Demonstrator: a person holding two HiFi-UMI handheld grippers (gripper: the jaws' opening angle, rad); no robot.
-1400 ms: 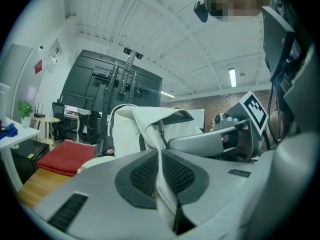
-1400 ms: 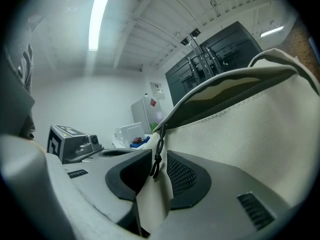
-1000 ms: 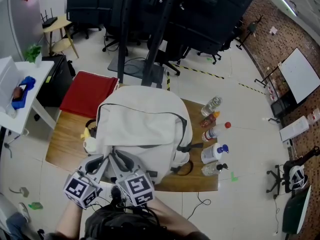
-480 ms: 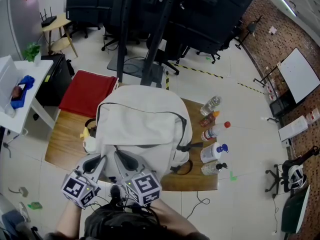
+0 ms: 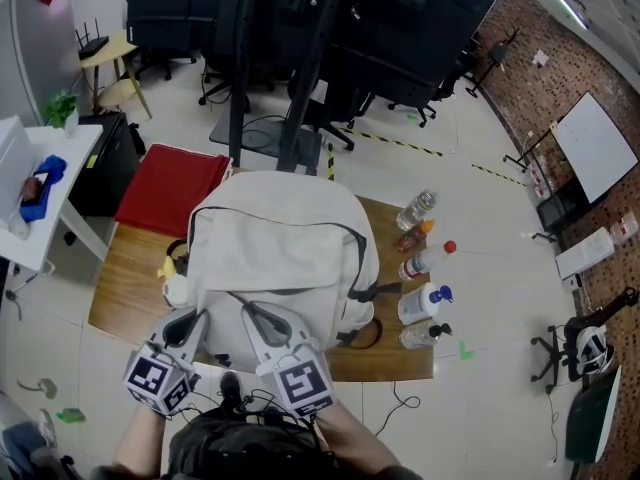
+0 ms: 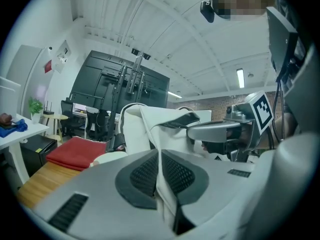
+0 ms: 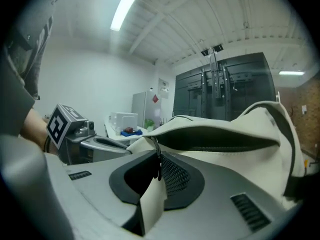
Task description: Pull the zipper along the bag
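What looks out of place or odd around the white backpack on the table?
Nothing looks spilled or broken. The one thing that stands out is the white backpack on the wooden table: its zipper opening gapes wide, dark inside.

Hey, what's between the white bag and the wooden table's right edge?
A row of bottles, one a white pump bottle, lies between bag and table edge; the head view shows it.
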